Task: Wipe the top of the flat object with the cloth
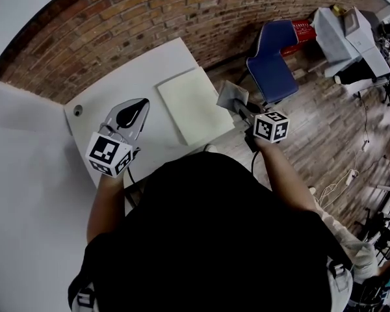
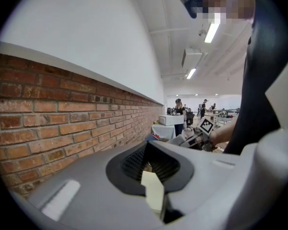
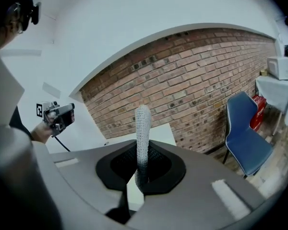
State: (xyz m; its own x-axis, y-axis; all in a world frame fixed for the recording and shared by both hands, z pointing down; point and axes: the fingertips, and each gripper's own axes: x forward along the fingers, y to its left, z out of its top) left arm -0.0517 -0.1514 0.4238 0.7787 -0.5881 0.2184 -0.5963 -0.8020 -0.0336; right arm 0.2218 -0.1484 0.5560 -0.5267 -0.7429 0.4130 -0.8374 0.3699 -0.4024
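Grey cloth [image 3: 142, 128] is pinched upright in the right gripper's [image 1: 238, 106] jaws, just beside the flat object [image 1: 194, 104] on the counter [image 1: 117, 86]. The left gripper's [image 1: 142, 104] jaws are held pressed together, empty

A red brick wall [image 1: 117, 18] runs across the back, with a white wall [image 2: 86, 28] above it. A white table [image 1: 136, 77] stands against the brick wall. Further right along it sits a blue chair [image 1: 273, 60], with something red [image 1: 303, 28] behind, perhaps a box. A wood-plank floor [image 1: 325, 129] spreads from the wall's foot, and cables [image 1: 341, 184] trail well away from the wall. Strip lights [image 2: 212, 31] hang overhead.
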